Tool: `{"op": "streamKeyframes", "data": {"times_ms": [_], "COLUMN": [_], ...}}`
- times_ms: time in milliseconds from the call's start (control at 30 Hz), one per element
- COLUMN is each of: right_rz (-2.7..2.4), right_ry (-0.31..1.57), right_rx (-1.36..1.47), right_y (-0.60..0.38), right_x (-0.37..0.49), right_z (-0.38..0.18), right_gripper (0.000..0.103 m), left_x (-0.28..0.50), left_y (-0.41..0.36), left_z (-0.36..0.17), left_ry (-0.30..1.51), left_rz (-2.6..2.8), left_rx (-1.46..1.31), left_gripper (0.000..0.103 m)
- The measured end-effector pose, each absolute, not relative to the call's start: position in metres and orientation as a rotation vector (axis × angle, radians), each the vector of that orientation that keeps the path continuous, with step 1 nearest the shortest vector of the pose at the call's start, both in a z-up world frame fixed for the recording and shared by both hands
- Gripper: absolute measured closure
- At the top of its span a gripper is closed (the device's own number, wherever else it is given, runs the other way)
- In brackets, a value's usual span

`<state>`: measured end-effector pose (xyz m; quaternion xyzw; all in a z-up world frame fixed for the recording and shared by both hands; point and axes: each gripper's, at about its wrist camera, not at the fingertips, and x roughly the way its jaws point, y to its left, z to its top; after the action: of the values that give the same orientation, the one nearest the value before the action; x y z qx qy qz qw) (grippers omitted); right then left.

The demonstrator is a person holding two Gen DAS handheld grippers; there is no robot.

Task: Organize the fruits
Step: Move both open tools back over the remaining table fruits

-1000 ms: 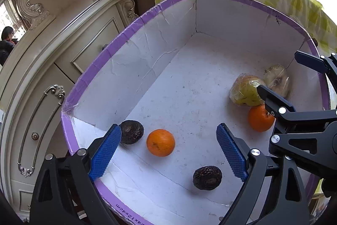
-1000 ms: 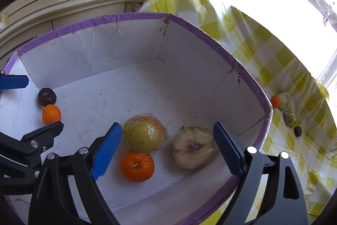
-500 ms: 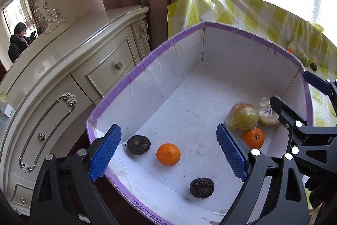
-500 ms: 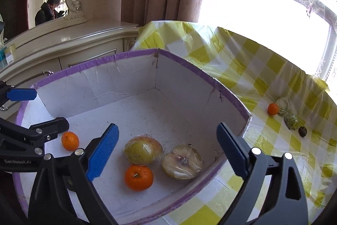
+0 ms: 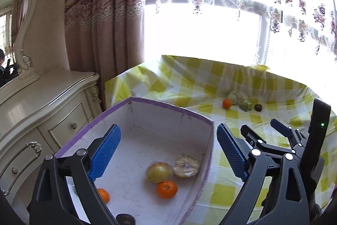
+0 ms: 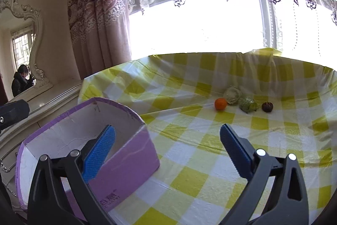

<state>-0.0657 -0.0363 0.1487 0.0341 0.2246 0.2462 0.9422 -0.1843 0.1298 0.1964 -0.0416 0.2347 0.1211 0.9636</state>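
A purple-rimmed white box stands on the yellow checked table; it also shows in the right wrist view. Inside lie two oranges, a wrapped apple, a wrapped pale fruit and a dark fruit. On the table farther off sit an orange, two wrapped fruits and a dark fruit. My left gripper is open and empty above the box. My right gripper is open and empty, above the box's right edge and the table; it also shows in the left wrist view.
A cream dresser with a mirror stands left of the box. A curtain and a bright window lie behind the table. The checked cloth spreads right of the box.
Both grippers have risen and pulled back from inside the box and tilted up. The box looks smaller, and the table with its row of fruits has come into view.
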Motion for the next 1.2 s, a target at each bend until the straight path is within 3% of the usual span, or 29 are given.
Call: {"op": "streamKeyframes", "data": {"times_ms": [433, 867, 1200], "right_rz": [0.145, 0.019, 0.029], "right_ry": [0.498, 0.54, 0.58], "right_rx": [0.1, 0.165, 0.155], "right_y": [-0.16, -0.218, -0.216], "right_x": [-0.004, 0.054, 0.088], "right_z": [0.096, 0.072, 0.059], "right_gripper": [0.003, 0.003, 0.003], "left_x": [-0.092, 0.019, 0.072], "left_y": [0.023, 0.011, 0.012], "left_z": [0.164, 0.083, 0.051], "left_ry": [0.486, 0.543, 0.583], "left_rz": [-0.003, 0.083, 0.024], "left_rx": [-0.135, -0.27, -0.326], "left_gripper": [0.007, 0.006, 0.006]}}
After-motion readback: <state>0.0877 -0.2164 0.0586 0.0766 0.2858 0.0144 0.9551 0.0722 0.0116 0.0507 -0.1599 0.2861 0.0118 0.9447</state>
